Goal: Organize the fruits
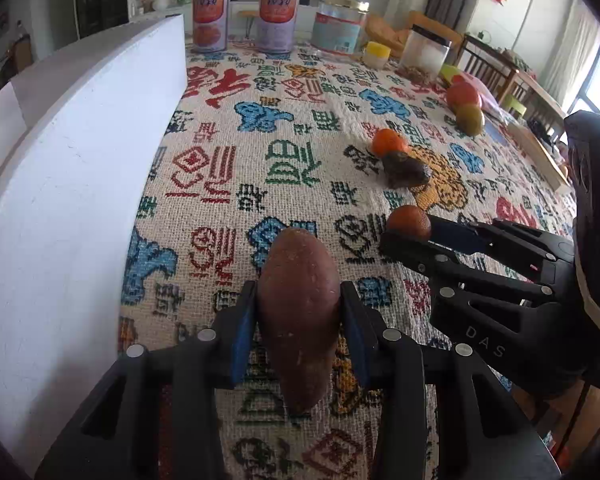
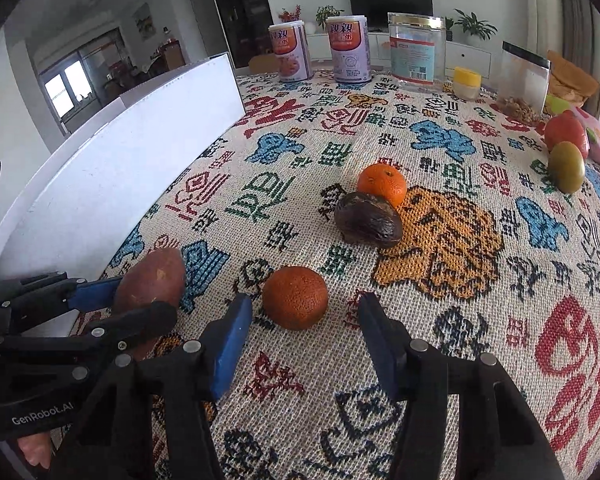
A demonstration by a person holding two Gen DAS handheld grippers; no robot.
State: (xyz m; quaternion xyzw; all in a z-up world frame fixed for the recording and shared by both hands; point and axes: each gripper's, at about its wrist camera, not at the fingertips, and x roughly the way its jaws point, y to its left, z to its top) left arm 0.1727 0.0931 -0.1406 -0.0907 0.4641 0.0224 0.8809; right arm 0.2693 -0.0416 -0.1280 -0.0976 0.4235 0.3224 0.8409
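A: Left gripper (image 1: 299, 312)?
B: Blue-padded fingers (image 1: 242, 320) clamped on the reddish-brown oblong sweet potato (image 1: 298, 316); held just above the patterned woven tabletop (image 1: 260, 148), beside the white foam board (image 1: 80, 184).
A: Right gripper (image 2: 305, 316)?
B: Fingers spread wide, holding nothing; dark orange round tangerine (image 2: 295, 297) on the cloth btwn the tips, w/ gaps both sides; wrinkled dark avocado (image 2: 367, 220) touching a brighter orange tangerine (image 2: 382, 183) farther back.

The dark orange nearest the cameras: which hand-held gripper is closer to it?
Right. The right hand-held gripper is open just before the dark orange; the left hand-held gripper holds the sweet potato further left.
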